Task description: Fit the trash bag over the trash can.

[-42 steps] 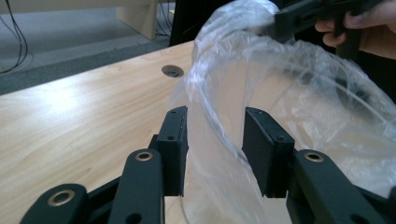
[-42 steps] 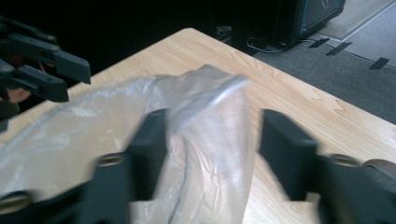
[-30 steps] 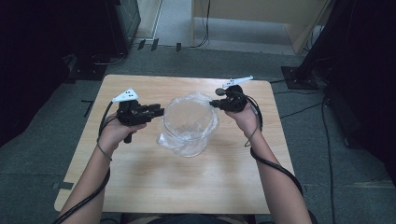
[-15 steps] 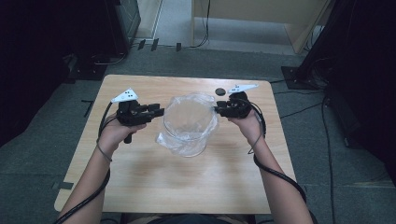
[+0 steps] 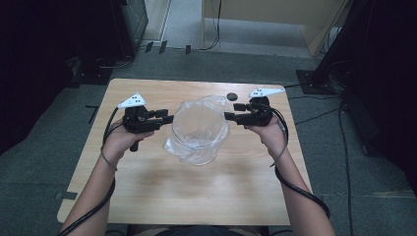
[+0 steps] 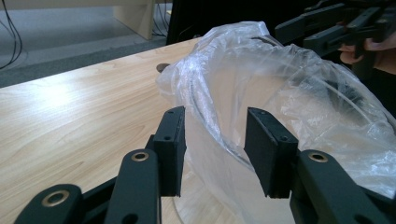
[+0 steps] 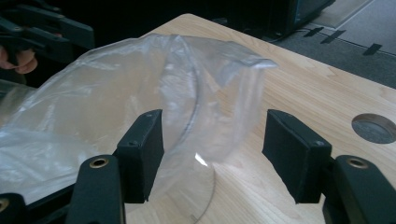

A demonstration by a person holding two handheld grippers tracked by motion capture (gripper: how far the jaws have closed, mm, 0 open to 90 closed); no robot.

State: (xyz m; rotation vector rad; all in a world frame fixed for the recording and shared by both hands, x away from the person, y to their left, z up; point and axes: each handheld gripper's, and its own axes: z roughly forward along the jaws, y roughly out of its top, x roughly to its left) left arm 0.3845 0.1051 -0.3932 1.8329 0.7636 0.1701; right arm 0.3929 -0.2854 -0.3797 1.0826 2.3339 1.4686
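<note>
A clear round container (image 5: pixel 200 129) lined with a clear plastic bag (image 5: pixel 209 104) stands in the middle of the wooden table (image 5: pixel 157 187). My left gripper (image 5: pixel 167 119) is at its left side. In the left gripper view the jaws (image 6: pixel 215 158) straddle the bag-covered rim (image 6: pixel 219 140); they have just been opening and the pads do not press the film. My right gripper (image 5: pixel 231 111) is at the container's right, open; its jaws (image 7: pixel 212 154) have just been opening. The loose bag edge (image 7: pixel 219 74) stands ahead of them, untouched.
A dark round hole (image 5: pixel 231 96) sits in the tabletop behind the container, near the right gripper, and also shows as the hole (image 7: pixel 375 128). Bag film spills onto the table in front of the container (image 5: pixel 189 155). Grey floor with cables surrounds the table.
The right gripper has opened, let go of the bag's edge and drawn back to the right, away from the container. The left hand has stayed put, its jaws a little wider.
</note>
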